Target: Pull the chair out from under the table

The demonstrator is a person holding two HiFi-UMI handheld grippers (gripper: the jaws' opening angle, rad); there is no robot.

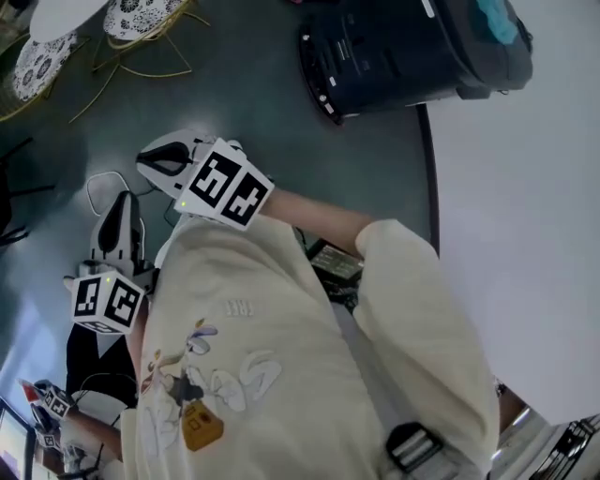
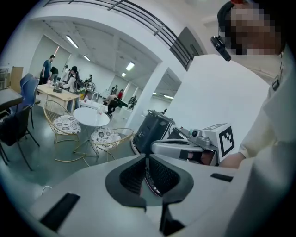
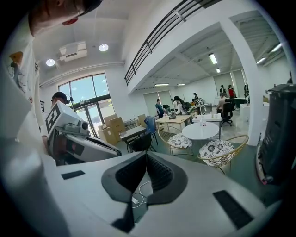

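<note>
From the head view, left gripper (image 1: 121,202) and right gripper (image 1: 150,159) out before a cream shirt (image 1: 253,347), patterned chair (image 1: 141,14) tucked beside round table (image 1: 66,14), well apart, left gripper view, jaws clenched on nothing, right gripper view, jaws likewise clenched, empty, chair across the floor

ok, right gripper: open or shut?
Shut. The right gripper shows its pads meeting at the tips in its own view, nothing held between.
</note>
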